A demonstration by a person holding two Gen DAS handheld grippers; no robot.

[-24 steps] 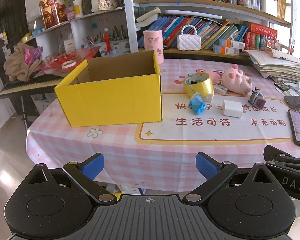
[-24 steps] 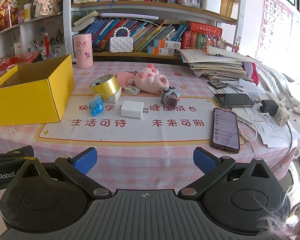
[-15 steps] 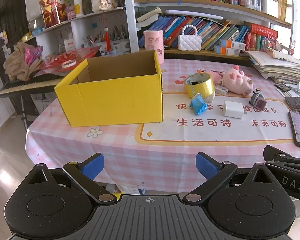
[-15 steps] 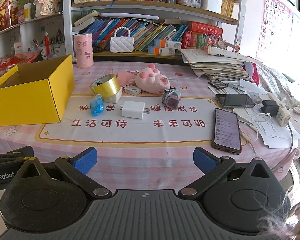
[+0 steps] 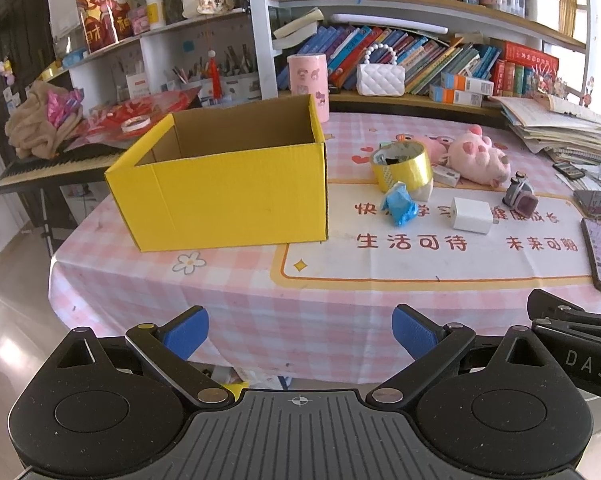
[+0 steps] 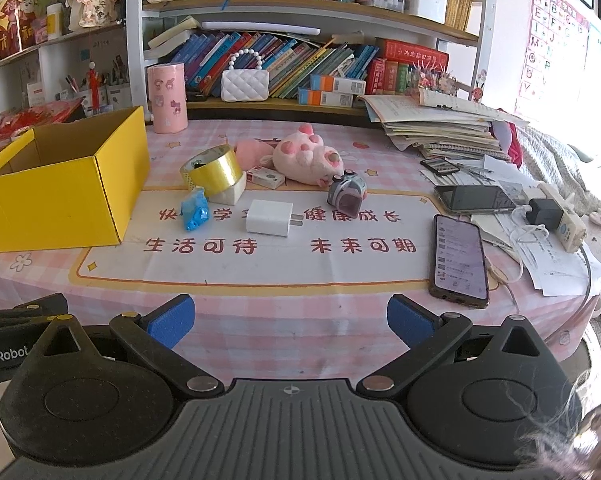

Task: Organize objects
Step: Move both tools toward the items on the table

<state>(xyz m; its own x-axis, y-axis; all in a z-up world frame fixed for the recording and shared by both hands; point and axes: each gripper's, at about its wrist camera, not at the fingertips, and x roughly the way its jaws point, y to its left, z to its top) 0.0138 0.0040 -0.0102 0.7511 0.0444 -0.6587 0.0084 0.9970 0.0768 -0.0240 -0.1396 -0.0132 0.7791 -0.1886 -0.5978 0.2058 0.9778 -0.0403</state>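
An open yellow cardboard box [image 5: 224,196] [image 6: 60,192] stands on the left of the pink checked table. To its right lie a gold tape roll [image 5: 402,166] [image 6: 214,170], a blue wrapper [image 5: 400,204] [image 6: 195,210], a white charger [image 5: 471,215] [image 6: 269,218], a grey toy camera [image 5: 520,196] [image 6: 346,194], a pink plush pig [image 5: 478,156] [image 6: 306,156] and a small red-and-white box [image 6: 265,177]. My left gripper [image 5: 300,330] and right gripper [image 6: 288,320] are both open and empty, held at the table's near edge.
Two phones [image 6: 458,260] [image 6: 474,199], a power strip [image 6: 560,216] and a stack of papers [image 6: 440,124] lie at the right. A pink cup [image 6: 166,98] and a white purse [image 6: 244,84] stand at the back before bookshelves. A keyboard [image 5: 48,164] stands left of the table.
Both grippers have moved a little nearer the table; the objects sit slightly lower and larger in view. Nothing on the table has moved.
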